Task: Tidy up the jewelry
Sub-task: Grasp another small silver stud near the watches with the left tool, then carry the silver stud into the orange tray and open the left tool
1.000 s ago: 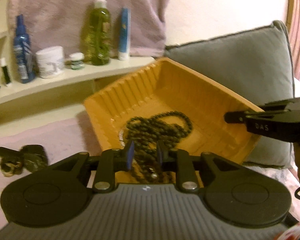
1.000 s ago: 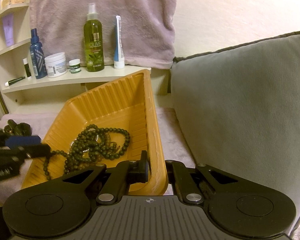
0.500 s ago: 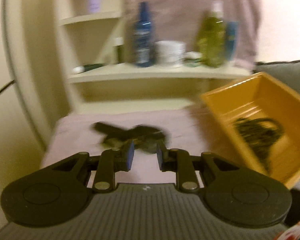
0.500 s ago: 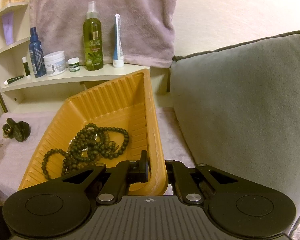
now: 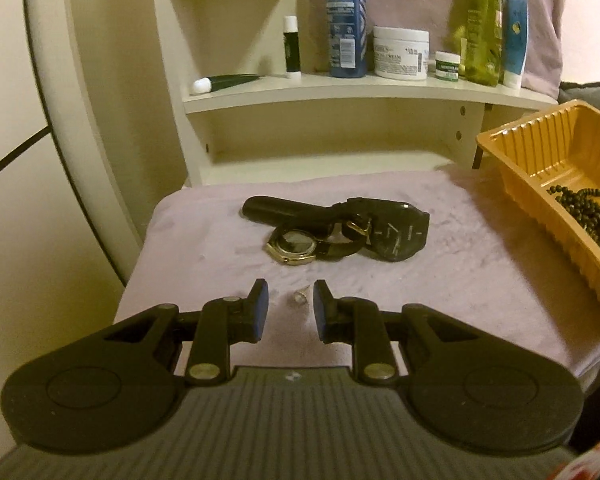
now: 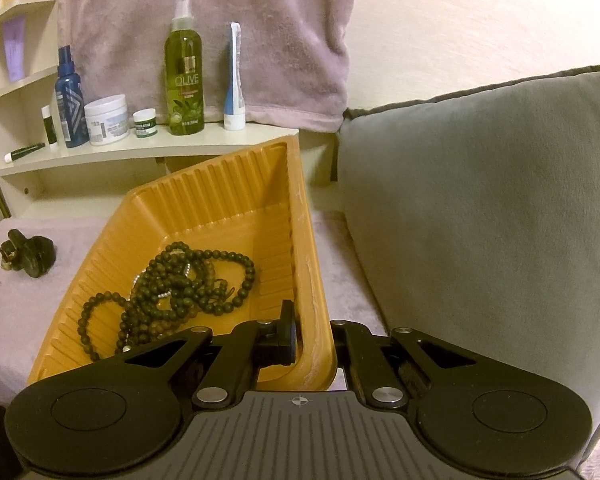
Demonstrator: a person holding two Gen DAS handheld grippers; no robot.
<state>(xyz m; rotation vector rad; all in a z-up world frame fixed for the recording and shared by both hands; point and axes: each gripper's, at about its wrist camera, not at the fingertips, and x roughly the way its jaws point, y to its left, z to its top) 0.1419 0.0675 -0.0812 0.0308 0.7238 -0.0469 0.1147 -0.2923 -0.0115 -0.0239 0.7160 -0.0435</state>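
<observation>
Swung away from the orange tray [image 5: 540,168] since the earlier frame, the left hand-held gripper [image 5: 287,306] now faces the pink towel-covered surface [image 5: 440,264], jaws narrowly apart and empty. A small silvery piece, perhaps a ring [image 5: 299,297], lies just ahead between the fingertips; two watches lie beyond it, a gold-cased watch [image 5: 292,246] touching a black watch [image 5: 396,234], their straps overlapping. This pose suggests a line-up on the small piece as the next item to collect, though the jaws have not closed on anything.

Right hand-held gripper [image 6: 312,340]: unchanged from the earlier frame, clamped on the near rim of the orange tray, one finger inside the wall and one outside. The tray appears tipped up on that grip, its far end raised toward the shelf [image 6: 140,152]; the likely purpose is to steady it and present its open face to the left side for loading. Dark bead strands [image 6: 180,280] already lie heaped on the tray floor.

Judgement: beads are sorted; watches and the small piece remain outside the tray. A tiny item on plush towel may be hard to pinch cleanly.
</observation>
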